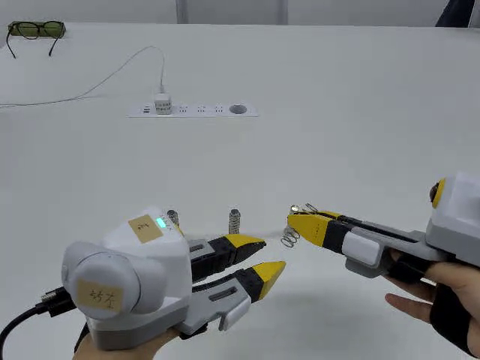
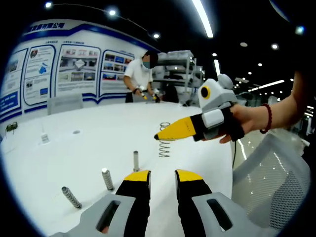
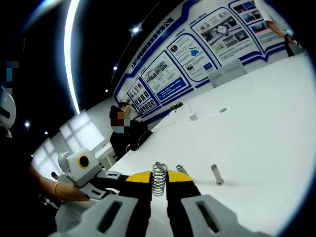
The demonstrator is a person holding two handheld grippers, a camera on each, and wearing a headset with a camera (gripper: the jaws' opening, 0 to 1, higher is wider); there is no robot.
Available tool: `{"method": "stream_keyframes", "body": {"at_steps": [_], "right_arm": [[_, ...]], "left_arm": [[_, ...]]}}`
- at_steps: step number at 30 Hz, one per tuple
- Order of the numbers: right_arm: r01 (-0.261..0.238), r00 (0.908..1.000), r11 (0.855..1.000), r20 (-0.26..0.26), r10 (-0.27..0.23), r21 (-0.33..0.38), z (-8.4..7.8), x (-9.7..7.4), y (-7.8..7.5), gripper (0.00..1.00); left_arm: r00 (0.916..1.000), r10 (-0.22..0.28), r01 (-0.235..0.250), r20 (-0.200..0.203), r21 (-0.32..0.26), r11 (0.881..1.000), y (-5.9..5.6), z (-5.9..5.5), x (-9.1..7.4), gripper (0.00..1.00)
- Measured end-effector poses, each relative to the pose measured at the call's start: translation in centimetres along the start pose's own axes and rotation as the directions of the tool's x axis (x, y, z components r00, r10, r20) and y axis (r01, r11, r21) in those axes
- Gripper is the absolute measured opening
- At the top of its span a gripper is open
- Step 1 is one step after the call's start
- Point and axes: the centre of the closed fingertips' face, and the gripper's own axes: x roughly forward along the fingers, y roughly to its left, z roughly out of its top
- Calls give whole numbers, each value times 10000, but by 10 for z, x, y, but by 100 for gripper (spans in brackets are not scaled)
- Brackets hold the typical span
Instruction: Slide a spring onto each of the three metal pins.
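My right gripper (image 1: 300, 220) is shut on a small metal spring (image 3: 158, 178), which sticks out above and below the yellow jaws (image 2: 164, 148). In the left gripper view three upright pins stand in a row on the white table. Two wear springs (image 2: 71, 197) (image 2: 107, 178), and the third pin (image 2: 136, 160) is bare and lies closest to the held spring. The bare pin (image 3: 216, 175) stands a little right of my right jaws. My left gripper (image 1: 261, 256) is open, holding nothing, just in front of the pins (image 1: 235, 220) (image 1: 173, 218).
A white power strip (image 1: 193, 110) with a plugged charger and cable lies mid-table, and green glasses (image 1: 34, 29) sit at the far left corner. A person works at the far end of the table (image 2: 139, 74). A chair (image 2: 276, 187) stands beside the table.
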Motion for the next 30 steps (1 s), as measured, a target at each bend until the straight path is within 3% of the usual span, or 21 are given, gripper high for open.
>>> {"method": "stream_keyframes", "body": {"at_steps": [4,8,13,16,30], "right_arm": [[424,9987,9915,-230,-456,-1231,4,1,-9,11],[599,9968,9826,-425,-684,-1761,6,3,-13,11],[739,9946,9647,-515,-897,-2529,12,9,-19,12],[939,9910,9447,-611,-1188,-3142,14,12,-25,12],[1470,9838,9184,-423,-1744,-3673,23,25,-50,12]], "left_arm": [[9994,296,-294,-149,182,9994,7,-4,-5,23],[9982,556,-551,-227,218,9982,12,-6,-10,27],[9961,840,-832,-286,270,9962,18,-8,-17,33],[9942,1024,-1015,-341,283,9944,22,-9,-20,36],[9775,2034,-2027,-559,184,9791,45,-17,-36,50]]}}
